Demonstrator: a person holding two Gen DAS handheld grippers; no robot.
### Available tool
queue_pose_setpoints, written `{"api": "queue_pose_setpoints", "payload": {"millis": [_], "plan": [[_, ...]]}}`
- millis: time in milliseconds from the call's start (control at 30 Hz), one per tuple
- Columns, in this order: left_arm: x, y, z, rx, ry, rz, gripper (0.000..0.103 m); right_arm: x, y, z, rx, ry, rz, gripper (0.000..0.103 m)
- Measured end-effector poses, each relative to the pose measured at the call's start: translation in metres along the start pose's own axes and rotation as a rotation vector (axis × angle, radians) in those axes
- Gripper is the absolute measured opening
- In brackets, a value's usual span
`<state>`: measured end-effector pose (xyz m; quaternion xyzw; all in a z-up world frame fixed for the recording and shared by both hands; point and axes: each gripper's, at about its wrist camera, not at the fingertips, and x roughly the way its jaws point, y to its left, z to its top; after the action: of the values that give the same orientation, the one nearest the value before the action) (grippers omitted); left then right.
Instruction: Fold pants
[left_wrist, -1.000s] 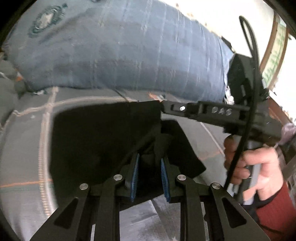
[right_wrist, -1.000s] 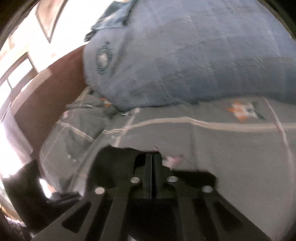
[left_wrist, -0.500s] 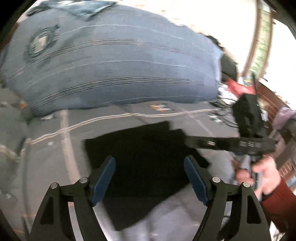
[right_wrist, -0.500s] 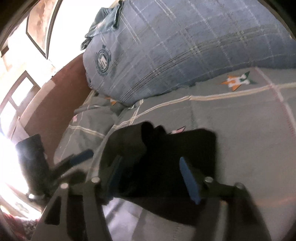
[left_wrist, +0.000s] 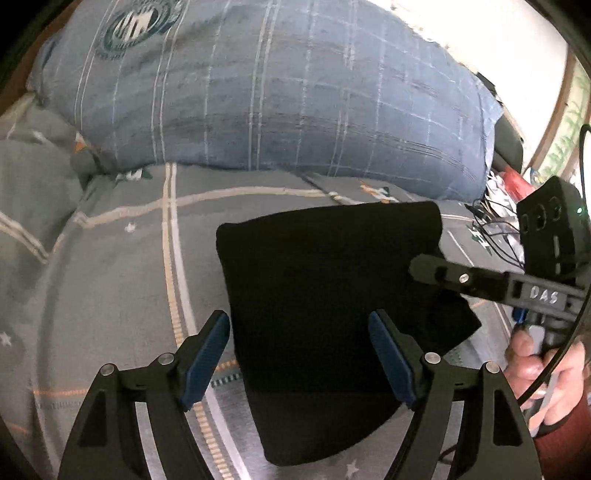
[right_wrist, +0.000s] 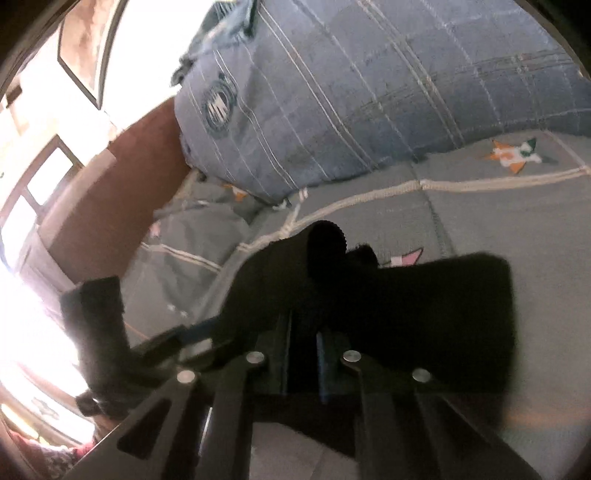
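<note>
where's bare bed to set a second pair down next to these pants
Bare bedspread lies left of the folded black pants, up to the blue plaid pillow. In the right wrist view, more lies right of them. Crowded: cables and the right gripper.

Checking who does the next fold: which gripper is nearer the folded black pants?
Right. The right gripper is nearly shut over the folded black pants; the left gripper is open, with the pants between its fingers.

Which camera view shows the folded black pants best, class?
The left wrist view: the black pants lie in full outline on the bedspread. The right wrist view shows them dark and partly hidden behind the right gripper.
</note>
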<state>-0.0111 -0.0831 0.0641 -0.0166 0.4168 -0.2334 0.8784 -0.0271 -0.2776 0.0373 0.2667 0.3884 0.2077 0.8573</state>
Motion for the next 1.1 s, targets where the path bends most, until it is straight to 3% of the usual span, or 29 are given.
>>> {"api": "queue_pose_setpoints", "payload": {"millis": [133,233,367,467,633,700,833,1100], "plan": [[-0.016,-0.013,0.008,0.026,-0.054,-0.017,0.079,-0.039,-0.003,0.002,0.022,-0.069,0.044,0.009],[-0.015,-0.023,0.011,0.041,-0.067,-0.033,0.082,-0.057,-0.007,0.006,0.006,-0.093,-0.014,0.009],[0.006,-0.029,0.005,0.055,-0.031,-0.007,0.082,-0.060,-0.029,0.005,0.034,-0.080,-0.155,0.009],[0.028,-0.028,0.006,0.027,0.012,0.001,0.082,-0.053,-0.048,0.003,0.063,-0.059,-0.213,0.009],[0.055,-0.032,0.011,0.018,0.058,0.020,0.084,-0.042,-0.059,0.000,0.074,-0.036,-0.223,0.013],[0.058,-0.033,0.011,0.012,0.058,0.020,0.084,-0.047,-0.059,0.002,0.088,-0.045,-0.234,0.020],[0.055,-0.031,0.012,-0.002,0.055,0.015,0.082,-0.070,-0.053,0.003,0.105,-0.092,-0.221,0.021],[0.026,-0.035,0.001,0.004,0.007,0.014,0.082,-0.091,-0.011,-0.012,-0.043,-0.034,-0.217,0.021]]}}
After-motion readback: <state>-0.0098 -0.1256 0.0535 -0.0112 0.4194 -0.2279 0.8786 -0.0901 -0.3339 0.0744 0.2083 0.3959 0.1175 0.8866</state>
